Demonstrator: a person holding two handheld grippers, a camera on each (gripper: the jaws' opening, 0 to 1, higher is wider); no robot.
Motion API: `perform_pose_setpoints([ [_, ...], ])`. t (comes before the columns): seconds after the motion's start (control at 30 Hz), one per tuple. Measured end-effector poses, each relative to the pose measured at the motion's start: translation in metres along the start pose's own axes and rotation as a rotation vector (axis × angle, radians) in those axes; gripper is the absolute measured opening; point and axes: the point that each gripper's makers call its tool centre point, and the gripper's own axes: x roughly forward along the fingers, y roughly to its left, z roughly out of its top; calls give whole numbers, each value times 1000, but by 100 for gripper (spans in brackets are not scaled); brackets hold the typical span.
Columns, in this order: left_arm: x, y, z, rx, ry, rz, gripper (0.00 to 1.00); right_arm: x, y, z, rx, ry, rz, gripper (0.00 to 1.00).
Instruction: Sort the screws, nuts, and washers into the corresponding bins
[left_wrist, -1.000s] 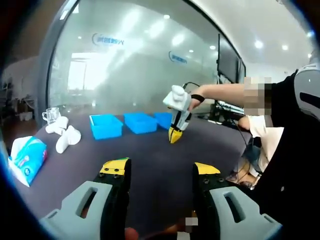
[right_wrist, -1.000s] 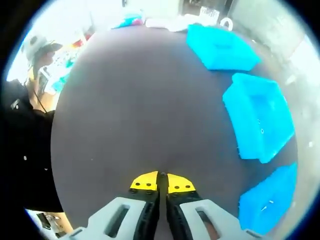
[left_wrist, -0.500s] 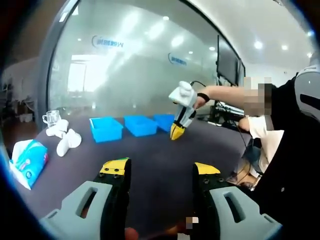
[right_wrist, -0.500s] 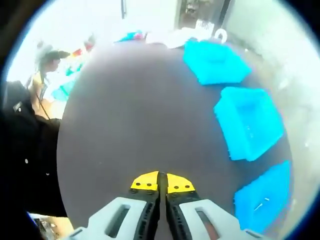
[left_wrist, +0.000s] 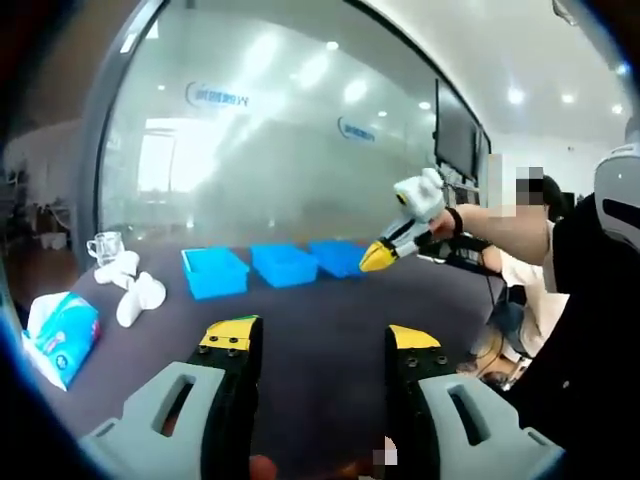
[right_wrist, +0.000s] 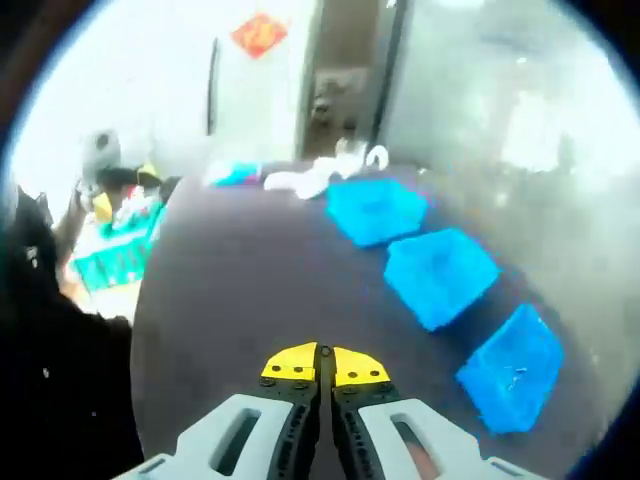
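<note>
On the dark table (left_wrist: 320, 310), in the left gripper view, three blue bins (left_wrist: 283, 264) sit in a row; the left gripper (left_wrist: 320, 340) hovers with jaws spread, empty. The right gripper (left_wrist: 383, 257), on an outstretched forearm, slants down near the rightmost bin. In the right gripper view its jaws press together, nothing visibly between; small hardware lies in the nearest bin (right_wrist: 512, 368).

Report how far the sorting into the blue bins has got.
Done: the nearest blue bin holds a few small pieces; what the other two bins contain is too blurred to tell. In hand: nothing I can make out; the right tool is shut above the table, the left tool open. Left: no loose screws, nuts or washers are discernible on the table.
</note>
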Motion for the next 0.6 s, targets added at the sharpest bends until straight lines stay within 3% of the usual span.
perform_pose_setpoints([
  [0.2,0,3,4,-2,-11,14,48,-28,-14,22,132,-255,-196,1],
  [0.27,-1,4,6,-2,-16,19,47,-43,-24,26,173,-348,-306,1],
  [0.47,-3,7,7,-7,-20,27,47,-60,-32,31,235,-475,-397,1],
  [0.6,-4,5,8,-4,-24,28,47,-50,-36,41,236,-487,-398,1],
])
